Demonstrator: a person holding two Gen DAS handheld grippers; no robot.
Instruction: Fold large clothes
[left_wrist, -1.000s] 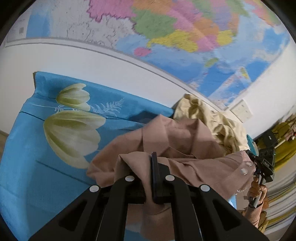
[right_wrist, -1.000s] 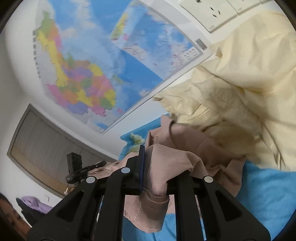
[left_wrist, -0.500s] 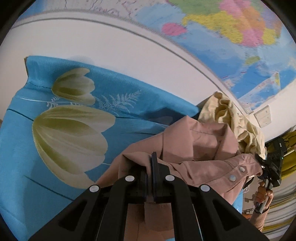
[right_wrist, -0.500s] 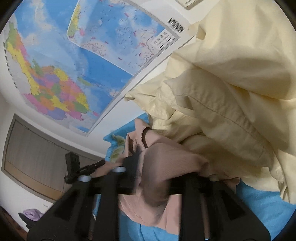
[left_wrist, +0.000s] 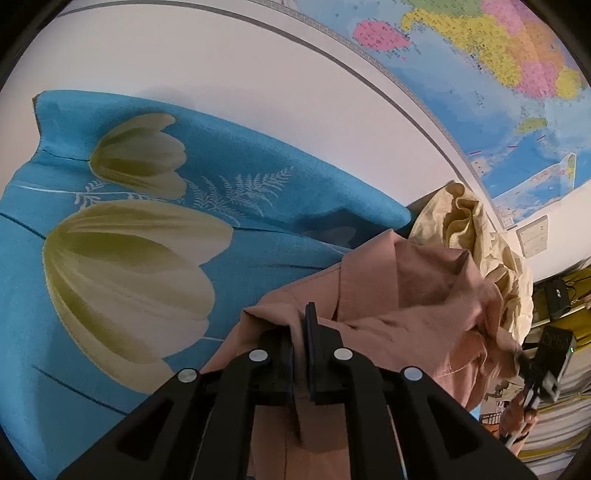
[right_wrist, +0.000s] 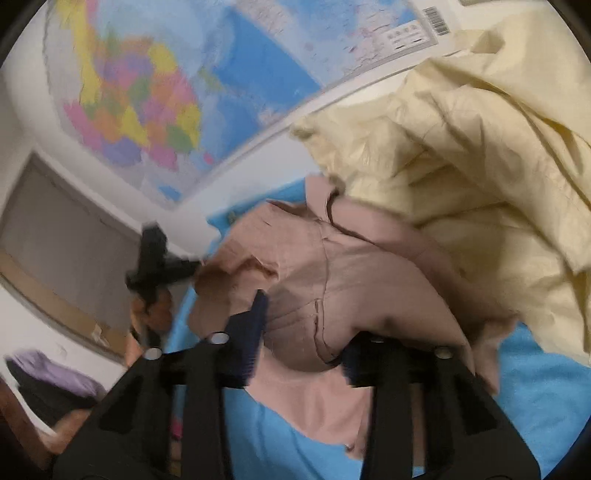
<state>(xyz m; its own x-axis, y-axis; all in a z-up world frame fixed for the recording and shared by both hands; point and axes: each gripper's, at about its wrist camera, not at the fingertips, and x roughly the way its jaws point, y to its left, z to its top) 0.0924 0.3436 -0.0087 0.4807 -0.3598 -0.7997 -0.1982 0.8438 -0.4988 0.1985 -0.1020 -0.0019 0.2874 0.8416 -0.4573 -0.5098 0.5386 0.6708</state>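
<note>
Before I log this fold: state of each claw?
Left claw: shut on the dusty-pink cotton garment.
Right claw: open, pink fabric between its jaws.

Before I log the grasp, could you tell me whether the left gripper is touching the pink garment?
Touching. The left wrist view shows the left gripper shut on a fold of the pink garment, cloth pinched between its fingers.

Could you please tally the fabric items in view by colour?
Pink: 1, the shirt held by the left gripper, with the open right gripper around it.
Cream: 1, the crumpled garment.
Blue: 1, the tulip-print cloth underneath.
Total: 3.
</note>
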